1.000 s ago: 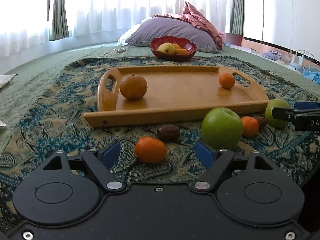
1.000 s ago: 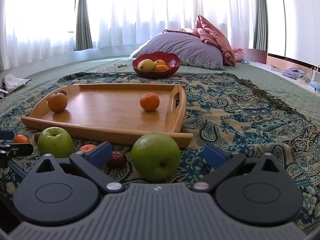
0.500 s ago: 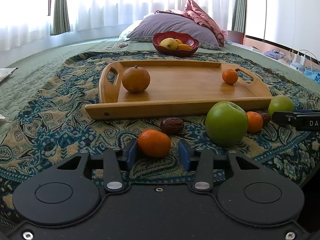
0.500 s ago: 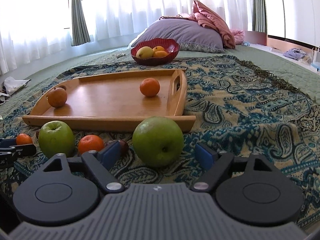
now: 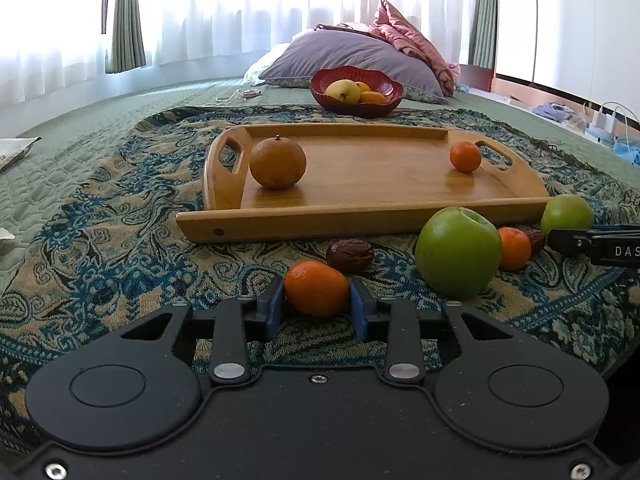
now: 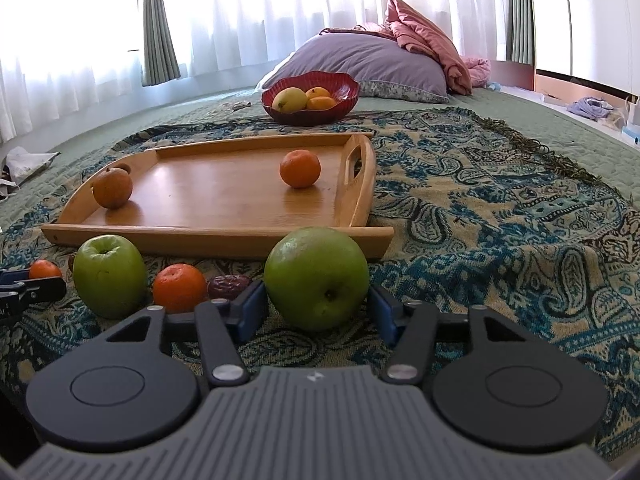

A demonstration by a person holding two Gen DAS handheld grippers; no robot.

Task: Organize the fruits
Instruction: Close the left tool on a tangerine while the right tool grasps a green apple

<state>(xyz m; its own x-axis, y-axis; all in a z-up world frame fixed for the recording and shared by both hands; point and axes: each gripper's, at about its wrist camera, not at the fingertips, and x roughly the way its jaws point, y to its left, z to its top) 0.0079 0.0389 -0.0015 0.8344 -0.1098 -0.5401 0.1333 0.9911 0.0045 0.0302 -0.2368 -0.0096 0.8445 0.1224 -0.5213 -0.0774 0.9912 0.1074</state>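
Note:
My left gripper (image 5: pixel 316 308) is shut on a small tangerine (image 5: pixel 316 286) that rests on the patterned blanket in front of the wooden tray (image 5: pixel 360 224). My right gripper (image 6: pixel 318 310) has closed around a big green apple (image 6: pixel 316 276) on the blanket, its blue pads at both sides of it. The tray (image 6: pixel 224 240) holds a brown-orange fruit (image 5: pixel 278 164) at its left and a tangerine (image 5: pixel 465 156) at its right. Between the grippers lie a second green apple (image 5: pixel 458 252), another tangerine (image 5: pixel 514 243) and a dark date (image 5: pixel 350 255).
A red bowl (image 5: pixel 356 90) with yellow and orange fruit stands behind the tray. Pillows (image 5: pixel 352 56) lie beyond it. The right gripper's tip (image 5: pixel 592 240) shows at the right edge of the left wrist view. A second date (image 6: pixel 228 285) lies by the right gripper.
Both grippers moved forward and closed. The left jaws shut on the small tangerine. The right jaws narrowed onto the big green apple.

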